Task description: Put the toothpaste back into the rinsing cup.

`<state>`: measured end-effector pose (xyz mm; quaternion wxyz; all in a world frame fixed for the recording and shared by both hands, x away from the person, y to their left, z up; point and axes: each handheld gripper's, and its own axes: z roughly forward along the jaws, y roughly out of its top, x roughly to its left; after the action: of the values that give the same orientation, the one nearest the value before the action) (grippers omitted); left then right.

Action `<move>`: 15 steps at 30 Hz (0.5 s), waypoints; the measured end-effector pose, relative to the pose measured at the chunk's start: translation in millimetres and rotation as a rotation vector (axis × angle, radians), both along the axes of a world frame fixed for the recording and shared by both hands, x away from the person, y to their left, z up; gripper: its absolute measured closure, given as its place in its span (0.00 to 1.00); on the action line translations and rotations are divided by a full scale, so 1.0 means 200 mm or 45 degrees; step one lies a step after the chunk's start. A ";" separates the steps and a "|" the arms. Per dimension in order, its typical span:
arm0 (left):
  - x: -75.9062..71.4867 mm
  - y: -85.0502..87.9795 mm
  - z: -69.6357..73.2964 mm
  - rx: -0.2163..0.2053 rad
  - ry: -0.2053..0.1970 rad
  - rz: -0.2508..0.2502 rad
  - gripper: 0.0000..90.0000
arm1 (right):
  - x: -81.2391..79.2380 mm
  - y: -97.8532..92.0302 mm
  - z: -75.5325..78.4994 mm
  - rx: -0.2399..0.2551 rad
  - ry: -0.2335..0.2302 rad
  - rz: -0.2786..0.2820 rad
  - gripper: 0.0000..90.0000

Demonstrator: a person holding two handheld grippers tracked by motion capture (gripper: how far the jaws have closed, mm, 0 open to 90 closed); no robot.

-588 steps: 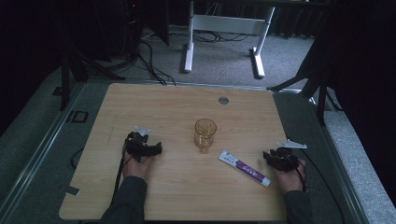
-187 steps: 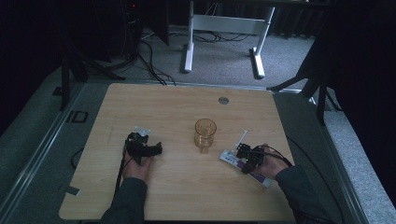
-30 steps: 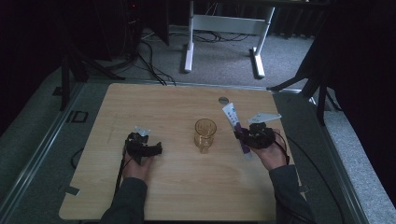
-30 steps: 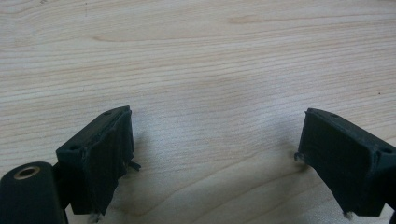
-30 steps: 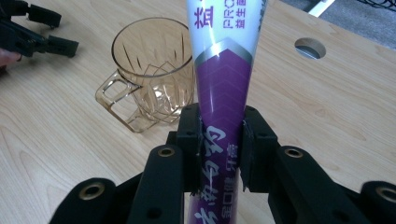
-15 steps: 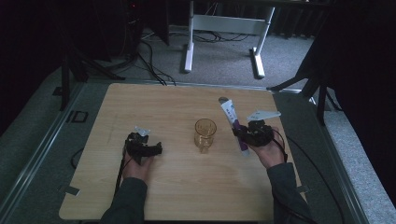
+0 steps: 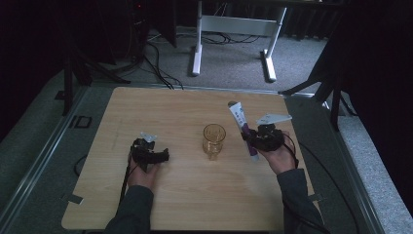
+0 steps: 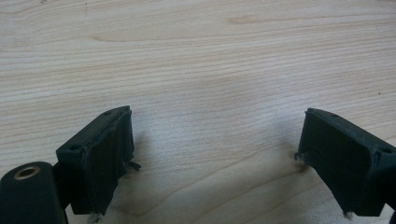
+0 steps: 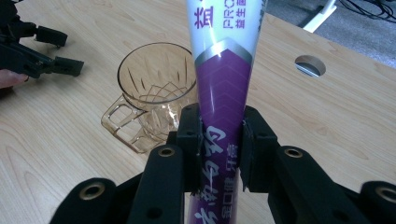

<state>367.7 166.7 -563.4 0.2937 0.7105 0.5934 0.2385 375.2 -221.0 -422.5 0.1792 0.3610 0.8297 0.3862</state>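
Right gripper [image 9: 219, 140] clamps toothpaste tube [image 9: 223, 70] beside glass mug [image 9: 154, 88].

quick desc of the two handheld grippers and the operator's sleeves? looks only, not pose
Both the left gripper and the right gripper are black, each with two blocky jaws; brass-coloured fastener rings sit in the linkage arms. A light grey three-cornered plate tops the right one, a smaller pale piece the left. A thin black cable trails from the left gripper, another from the right. The sleeves are dark grey.
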 end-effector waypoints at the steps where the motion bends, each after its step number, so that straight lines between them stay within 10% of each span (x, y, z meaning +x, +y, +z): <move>1: 0.00 0.00 0.00 0.000 0.000 0.000 0.12 | 0.00 0.00 0.00 0.001 0.001 0.000 0.81; 15: 0.00 0.00 0.00 0.001 0.000 -0.001 0.12 | 0.01 0.03 0.02 0.010 -0.014 0.011 0.81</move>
<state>367.7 166.8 -563.3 0.2935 0.7108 0.5931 0.2384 377.7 -215.2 -417.9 0.1807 0.3559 0.8288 0.3921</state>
